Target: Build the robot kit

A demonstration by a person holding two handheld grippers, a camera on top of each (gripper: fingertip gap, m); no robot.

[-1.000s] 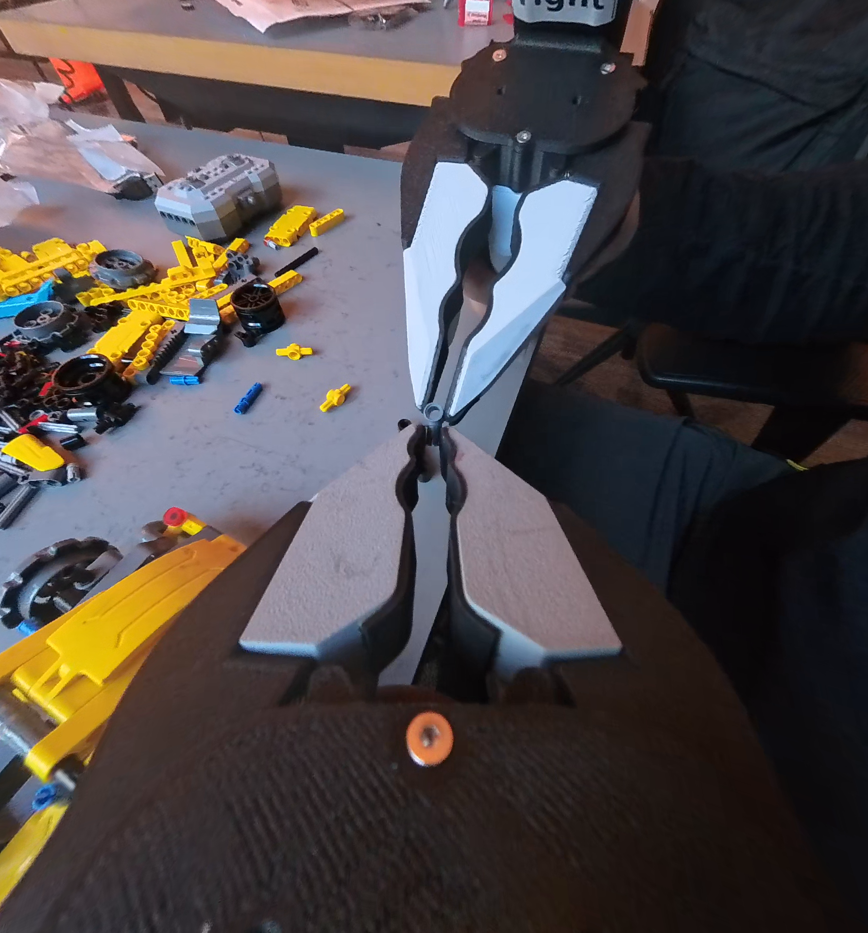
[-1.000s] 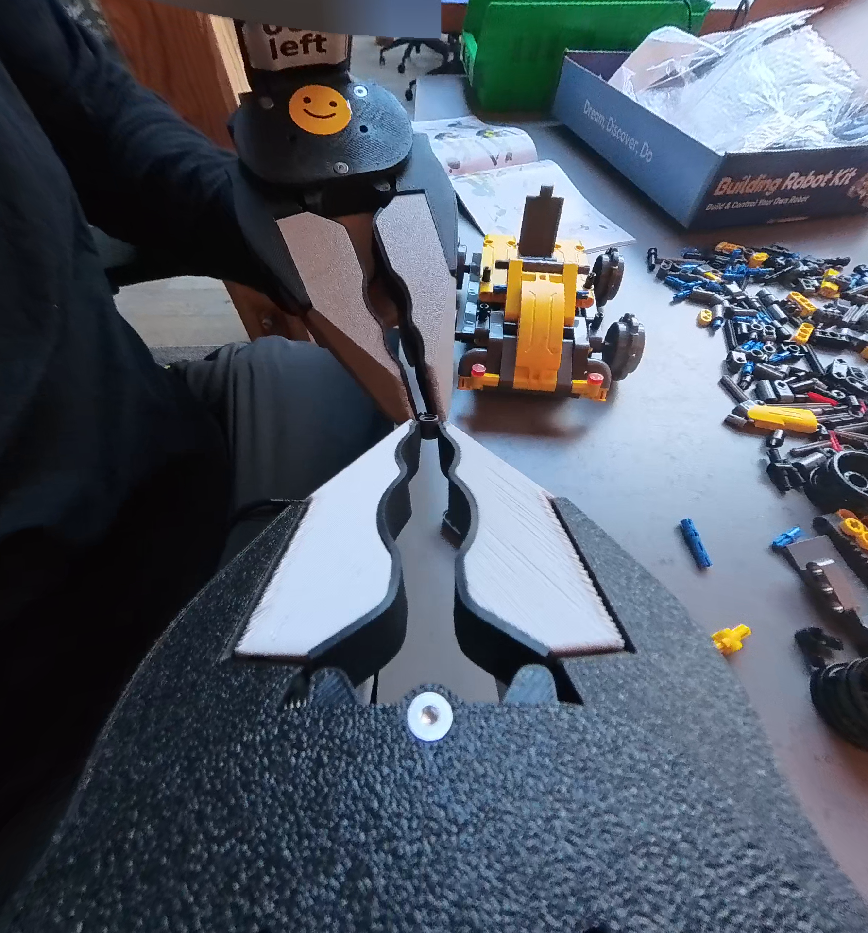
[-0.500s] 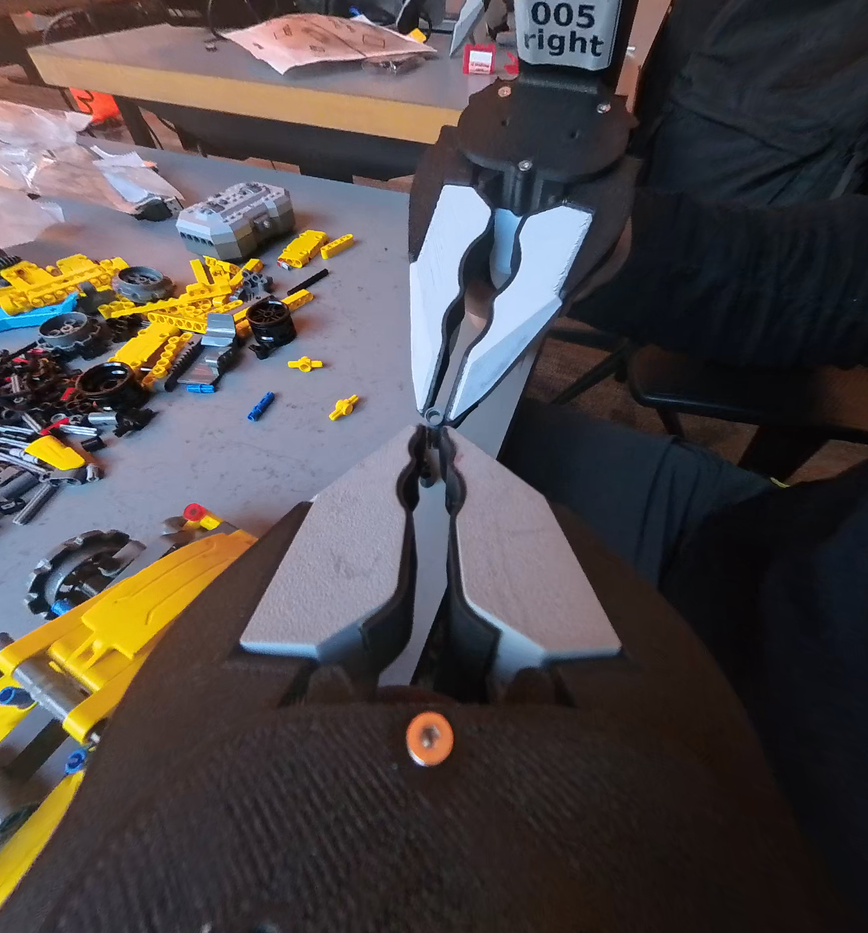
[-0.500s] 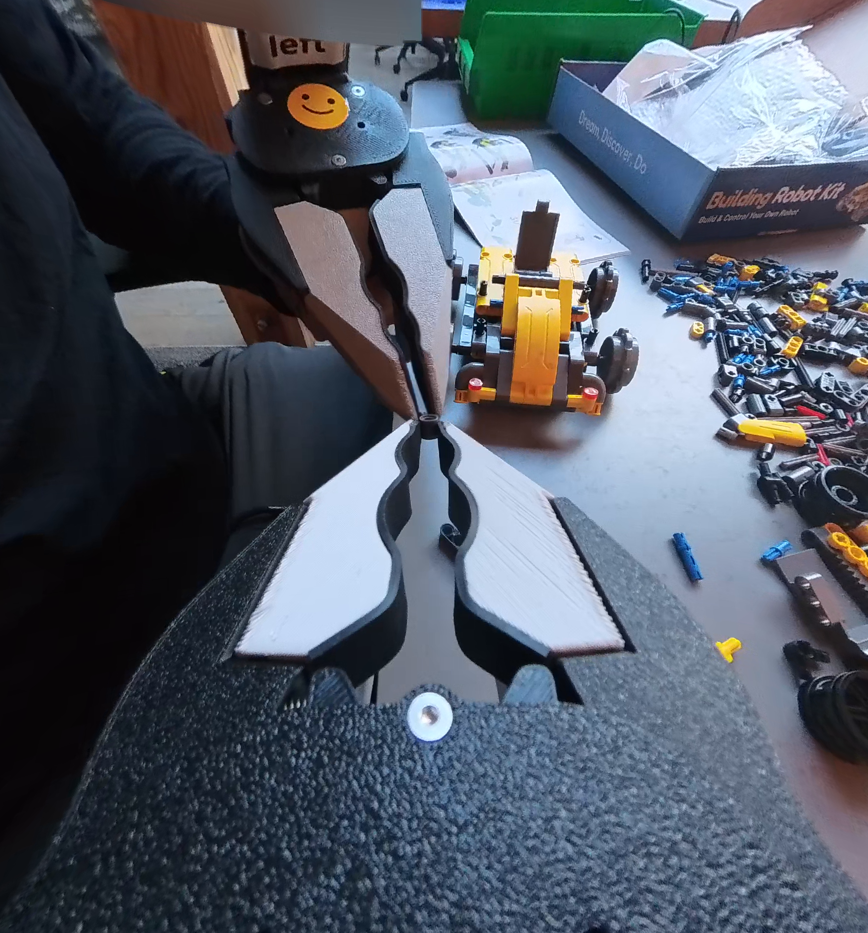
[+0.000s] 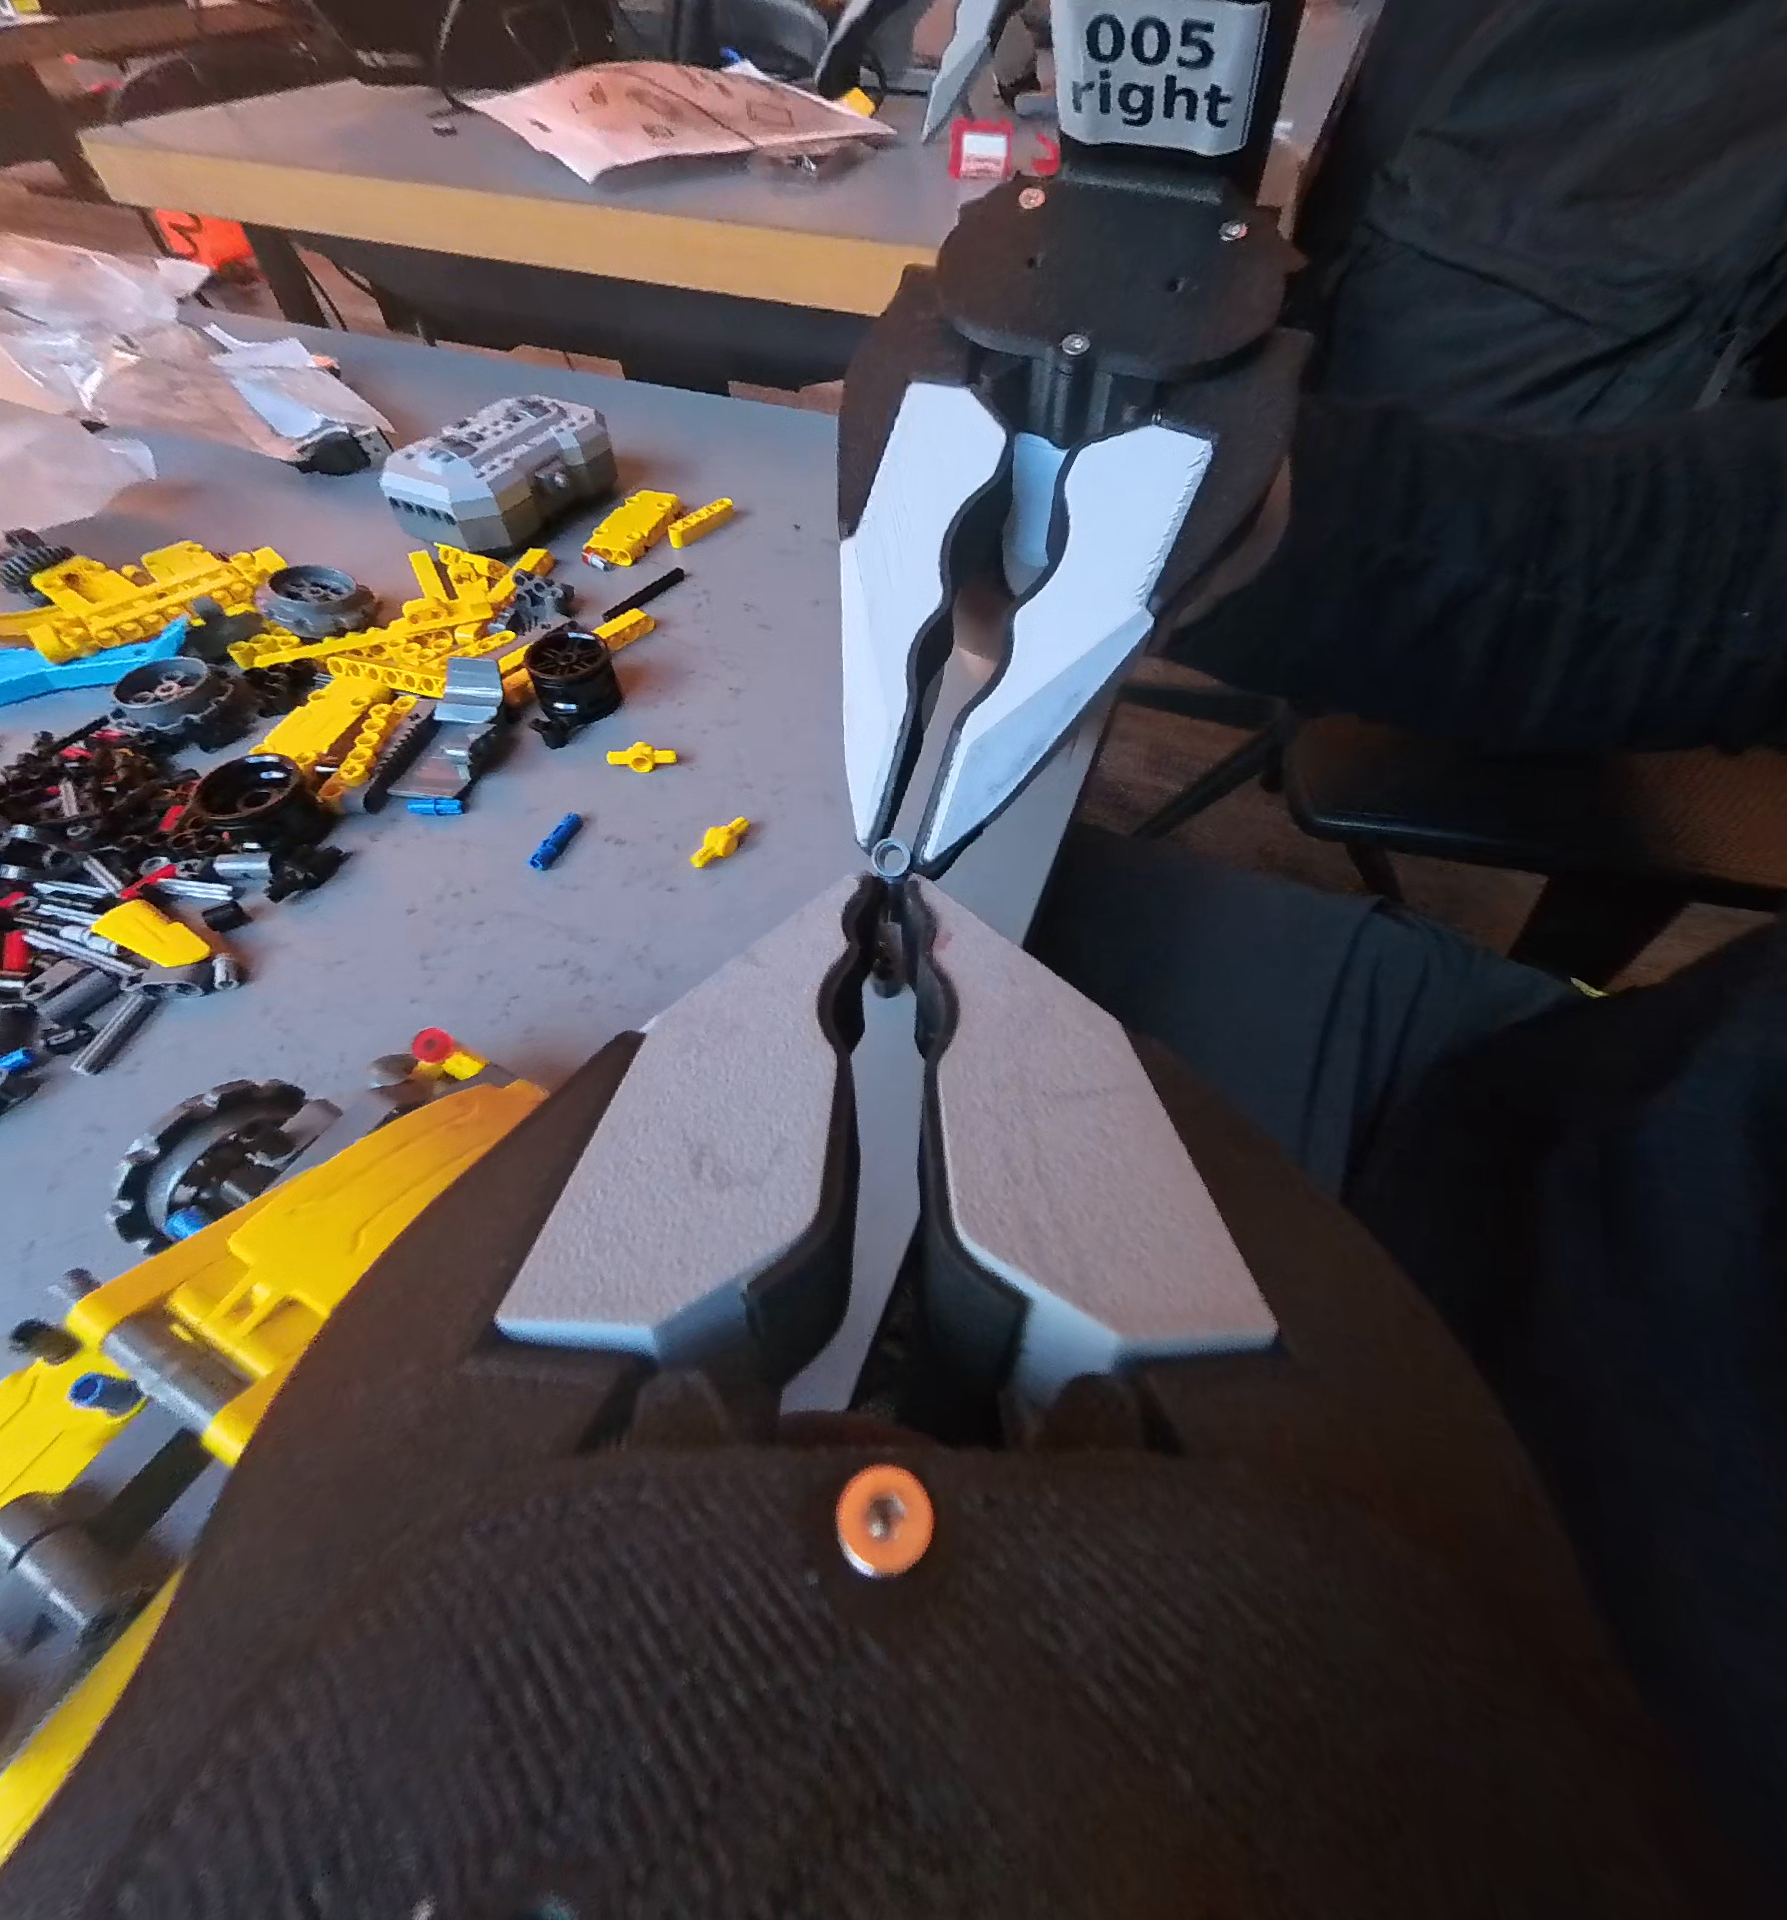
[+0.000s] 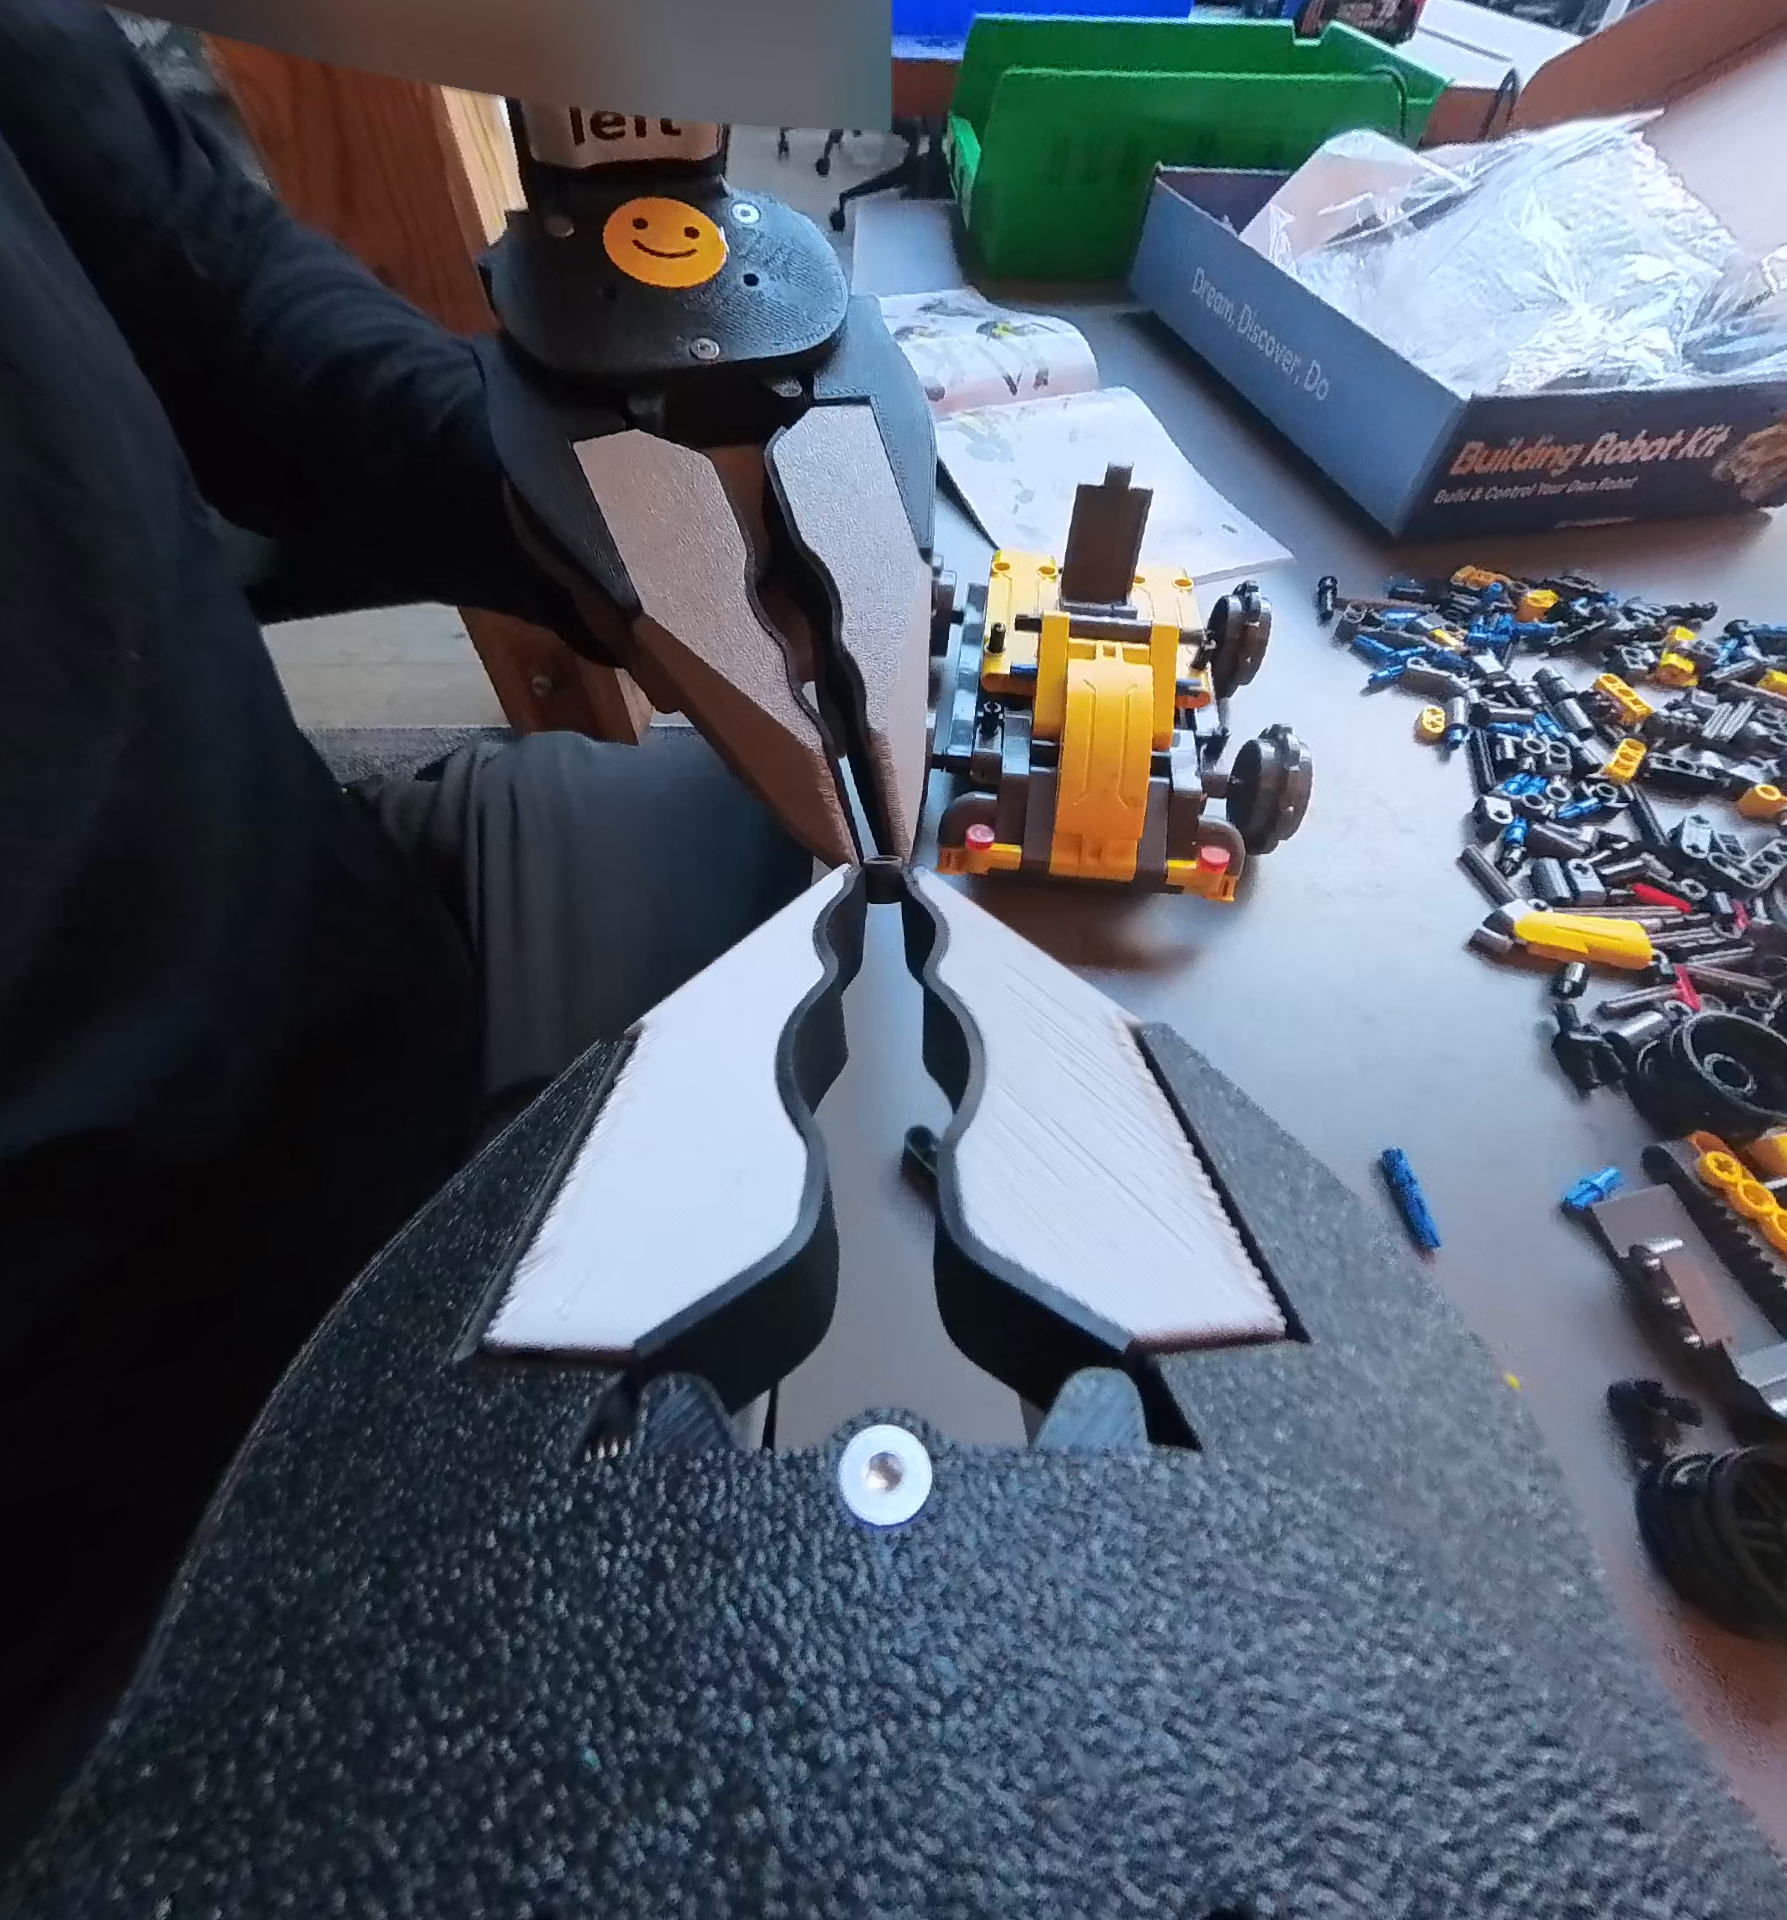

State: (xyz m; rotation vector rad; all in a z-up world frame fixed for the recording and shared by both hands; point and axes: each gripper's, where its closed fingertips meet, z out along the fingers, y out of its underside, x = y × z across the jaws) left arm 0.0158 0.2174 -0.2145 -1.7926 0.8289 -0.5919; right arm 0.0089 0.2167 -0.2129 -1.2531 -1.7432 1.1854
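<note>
- You're holding the left gripper (image 5: 884, 914) and right gripper (image 6: 881, 883) tip to tip above the table (image 5: 453, 935) edge, over your lap.
- Right jaws are pinching a small grey bushing (image 5: 890, 858); left jaws are narrow, clamping a thin dark pin (image 5: 884, 951) that's lining up w/ the bushing's hole, prob. for steadiness.
- Yellow vehicle model (image 6: 1086, 727) is sitting just beyond the tips.
- Loose parts (image 6: 1647, 790) are lying spread out; kit box (image 6: 1440, 416) and green bin (image 6: 1128, 135) behind.
</note>
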